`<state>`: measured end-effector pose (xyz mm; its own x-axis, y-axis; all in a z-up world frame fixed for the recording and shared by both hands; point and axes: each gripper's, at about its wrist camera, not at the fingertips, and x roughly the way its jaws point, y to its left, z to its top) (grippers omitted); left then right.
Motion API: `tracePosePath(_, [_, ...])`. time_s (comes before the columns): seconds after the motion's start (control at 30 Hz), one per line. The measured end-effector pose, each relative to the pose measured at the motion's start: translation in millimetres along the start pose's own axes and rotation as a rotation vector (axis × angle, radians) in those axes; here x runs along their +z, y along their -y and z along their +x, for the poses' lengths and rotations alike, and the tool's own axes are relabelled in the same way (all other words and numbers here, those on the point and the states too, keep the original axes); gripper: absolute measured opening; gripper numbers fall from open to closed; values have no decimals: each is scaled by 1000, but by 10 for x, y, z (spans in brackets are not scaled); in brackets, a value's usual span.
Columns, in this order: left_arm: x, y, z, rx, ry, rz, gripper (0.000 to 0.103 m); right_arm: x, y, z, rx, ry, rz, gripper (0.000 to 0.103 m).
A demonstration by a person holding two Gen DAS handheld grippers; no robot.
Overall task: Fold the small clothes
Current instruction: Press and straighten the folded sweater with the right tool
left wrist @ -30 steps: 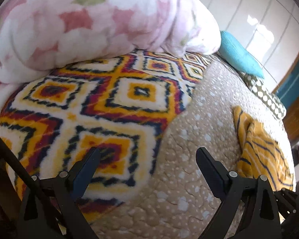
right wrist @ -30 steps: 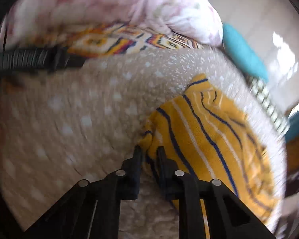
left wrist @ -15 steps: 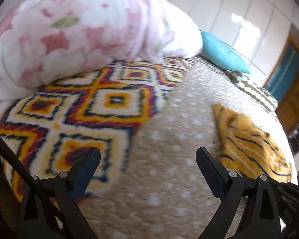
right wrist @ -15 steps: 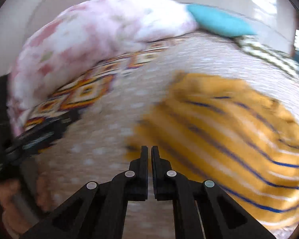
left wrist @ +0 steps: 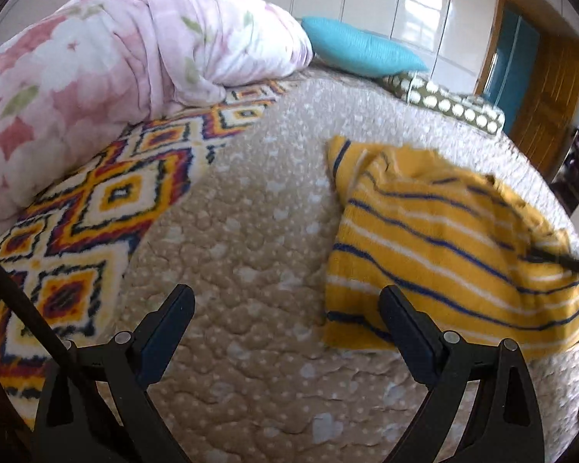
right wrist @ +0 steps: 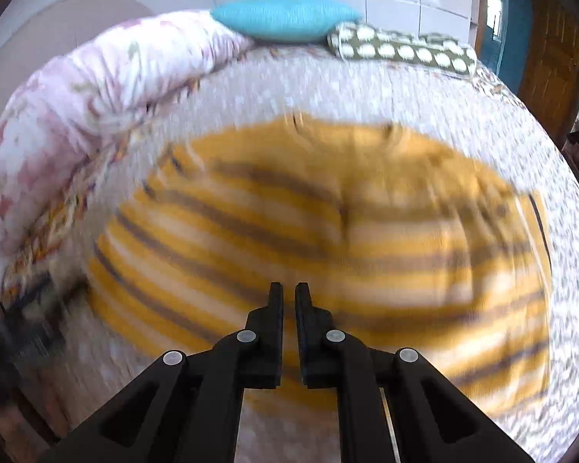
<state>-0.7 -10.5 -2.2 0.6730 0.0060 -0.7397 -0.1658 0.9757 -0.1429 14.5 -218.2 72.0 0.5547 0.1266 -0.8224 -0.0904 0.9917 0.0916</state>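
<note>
A yellow knit garment (left wrist: 436, 239) with blue and white stripes lies spread on the beige quilted bed (left wrist: 251, 231). In the left wrist view it is at the right. My left gripper (left wrist: 285, 305) is open and empty above the quilt, its right finger over the garment's near left corner. In the right wrist view the garment (right wrist: 328, 223) is blurred and fills the middle. My right gripper (right wrist: 288, 293) is shut, with nothing between its fingers, raised over the garment's near edge.
A pink floral duvet (left wrist: 108, 65) is piled at the back left. A patterned orange and white blanket (left wrist: 81, 216) lies beside it. A turquoise pillow (left wrist: 359, 50) and a green dotted cushion (left wrist: 444, 100) lie at the bed's head. A wooden door (left wrist: 548, 88) stands at the right.
My right gripper has let go of the garment's corner and lifted back above it. The garment now lies flatter. My left gripper has swung right toward the garment, still open.
</note>
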Motion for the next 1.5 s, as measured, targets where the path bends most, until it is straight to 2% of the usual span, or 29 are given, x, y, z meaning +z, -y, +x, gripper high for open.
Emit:
tracePosePath(0.1, [-23,-18,89,2,-25,-9,96,319,-83,303,9,2,52,7])
tracePosePath(0.17, [-41,-21,180,-3,-55,-11,96,440,-86,620,14,-52,85,7])
tracePosePath(0.2, [-38,-23,217,-13,-73,-15,96,455,-64,826,18,-110,104,7])
tracePosePath(0.23, [-46,-43,216,-23,-71,-23,97,455,-64,943,20,-118,122,7])
tracePosePath(0.27, [-43,-50,220,-31,-70,-29,97,464,-37,956,30,-79,140,7])
tracePosePath(0.33, [-54,-68,233,-45,-71,-37,99,457,-15,965,45,-65,161,7])
tracePosePath(0.43, [-64,-64,247,-48,-77,-34,100,442,31,843,58,-68,162,8])
tracePosePath(0.5, [-66,-57,245,-50,-76,-32,100,361,146,581,80,-48,195,13])
tracePosePath(0.57, [-61,-71,242,-58,-77,-36,101,222,334,233,94,-8,206,33])
tracePosePath(0.6, [-56,-83,246,-62,-78,-38,101,157,433,100,93,6,210,38])
tracePosePath(0.63, [-55,-84,244,-63,-79,-39,101,68,560,-37,85,24,220,44])
tracePosePath(0.73, [-55,-75,243,-55,-82,-32,101,-291,1089,-515,21,78,280,50])
tracePosePath(0.87, [-56,-59,244,-44,-82,-26,101,-767,1836,-906,-64,107,421,58])
tracePosePath(0.93, [-59,-43,243,-34,-83,-21,101,-957,2109,-970,-71,104,497,58])
tracePosePath(1.03, [-59,-31,228,-28,-80,-19,101,-1209,2398,-958,8,96,620,58])
tracePosePath(1.2, [-53,-36,101,-65,-30,-18,101,-1320,2406,-689,172,96,687,65])
tracePosePath(1.27, [-41,-21,42,-75,-3,-8,101,-1299,2392,-582,175,121,704,67])
tracePosePath(1.4, [-22,-12,-11,-84,14,-6,101,-1174,2318,-482,157,175,729,67])
tracePosePath(1.43, [-10,-31,-16,-93,11,-17,101,-1145,2307,-464,146,182,742,62])
tracePosePath(1.5, [15,-94,-38,-123,11,-49,101,-1053,2266,-404,124,161,745,37])
